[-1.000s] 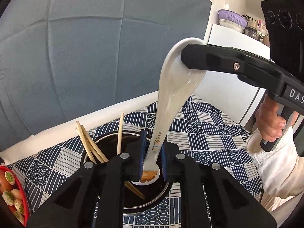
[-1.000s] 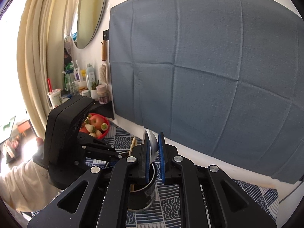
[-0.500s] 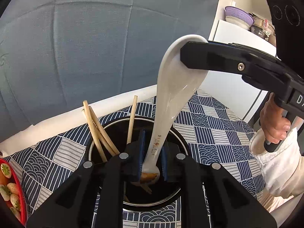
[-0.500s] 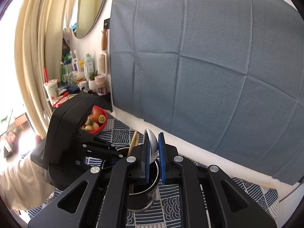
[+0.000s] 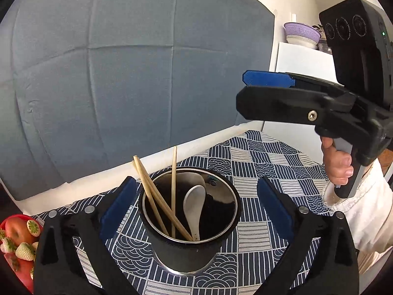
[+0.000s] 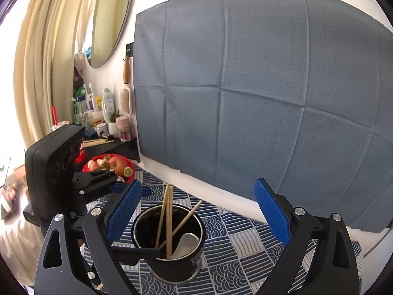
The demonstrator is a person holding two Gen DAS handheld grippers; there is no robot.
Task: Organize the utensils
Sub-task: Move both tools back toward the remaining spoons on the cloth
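Both grippers' jaws spread wide, flanking cup (image 5: pixel 189 223) holding spoon (image 5: pixel 195 201), chopsticks (image 5: pixel 157 196); fruit bowl (image 6: pixel 109 166) nearby.

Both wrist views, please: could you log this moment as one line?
white spoon: in black cup, beside chopsticks | left gripper: open, straddling cup | right gripper: open, empty

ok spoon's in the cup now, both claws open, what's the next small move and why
Probably lift both claws up and away from the cup. The white spoon rests inside it beside the chopsticks, touched by neither claw. The left claw is wide open with its fingers on either side of the cup, and the right claw is open just above it, so nothing is left to hold.
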